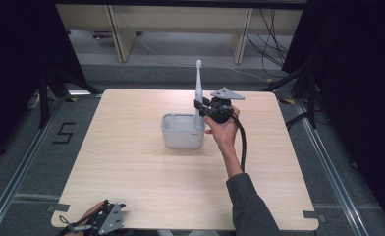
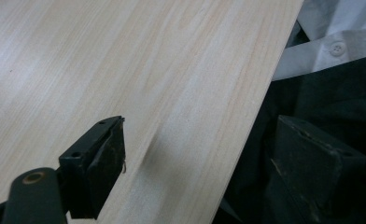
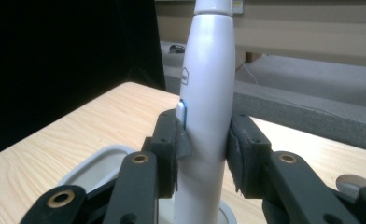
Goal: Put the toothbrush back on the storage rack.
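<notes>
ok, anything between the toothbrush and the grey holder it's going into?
Nothing visible. The right gripper is shut on the white electric toothbrush, holding it upright with its lower end already at the right end of the grey holder. The left gripper sits at the table's near edge, far from it.

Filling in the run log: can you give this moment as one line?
right gripper: shut on electric toothbrush | toothbrush: upright, base in white holder | left gripper: open, idle at near table edge
</notes>
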Tool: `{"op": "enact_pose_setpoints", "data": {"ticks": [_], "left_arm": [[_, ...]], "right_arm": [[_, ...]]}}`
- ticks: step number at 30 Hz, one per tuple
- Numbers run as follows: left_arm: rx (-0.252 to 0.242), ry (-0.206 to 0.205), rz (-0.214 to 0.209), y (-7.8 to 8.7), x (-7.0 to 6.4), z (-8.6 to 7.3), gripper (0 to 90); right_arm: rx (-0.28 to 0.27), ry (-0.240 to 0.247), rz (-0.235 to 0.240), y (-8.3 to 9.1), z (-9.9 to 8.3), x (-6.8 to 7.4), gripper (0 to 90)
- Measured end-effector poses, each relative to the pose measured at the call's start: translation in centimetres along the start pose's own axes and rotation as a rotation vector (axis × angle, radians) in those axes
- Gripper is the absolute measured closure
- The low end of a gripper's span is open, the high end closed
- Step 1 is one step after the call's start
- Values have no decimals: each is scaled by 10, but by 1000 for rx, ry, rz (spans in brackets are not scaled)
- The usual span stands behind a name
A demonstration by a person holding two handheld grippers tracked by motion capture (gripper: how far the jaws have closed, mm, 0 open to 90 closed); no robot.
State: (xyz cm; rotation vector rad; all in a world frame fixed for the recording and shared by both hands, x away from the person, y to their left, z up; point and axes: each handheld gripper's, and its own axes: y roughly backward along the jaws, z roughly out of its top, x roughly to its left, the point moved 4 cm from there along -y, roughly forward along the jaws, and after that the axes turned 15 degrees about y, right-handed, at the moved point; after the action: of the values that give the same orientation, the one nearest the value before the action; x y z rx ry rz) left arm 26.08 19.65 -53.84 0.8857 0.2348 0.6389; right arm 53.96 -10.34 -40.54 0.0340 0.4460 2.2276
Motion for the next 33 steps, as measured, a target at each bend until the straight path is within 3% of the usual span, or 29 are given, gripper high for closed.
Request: {"op": "enact_pose_setpoints", "data": {"ticks": [4,13,16,20,22,33], "left_arm": [[0,1,-4,0,0,0,168],[2,2,-2,-1,-1,0,168],[2,2,-1,-1,0,0,168],[3,1,-4,0,-1,0,168],[3,1,-3,-1,-1,0,168],[7,-1,-2,-1,-1,-1,168]], "right_arm": [[1,-9,3,0,-5,1,662],[22,36,17,1,-20,3,661],[34,26,17,1,-23,4,661],[51,64,7,0,-27,5,661],[56,59,23,0,-29,7,661],[70,59,14,0,-36,7,661]]}}
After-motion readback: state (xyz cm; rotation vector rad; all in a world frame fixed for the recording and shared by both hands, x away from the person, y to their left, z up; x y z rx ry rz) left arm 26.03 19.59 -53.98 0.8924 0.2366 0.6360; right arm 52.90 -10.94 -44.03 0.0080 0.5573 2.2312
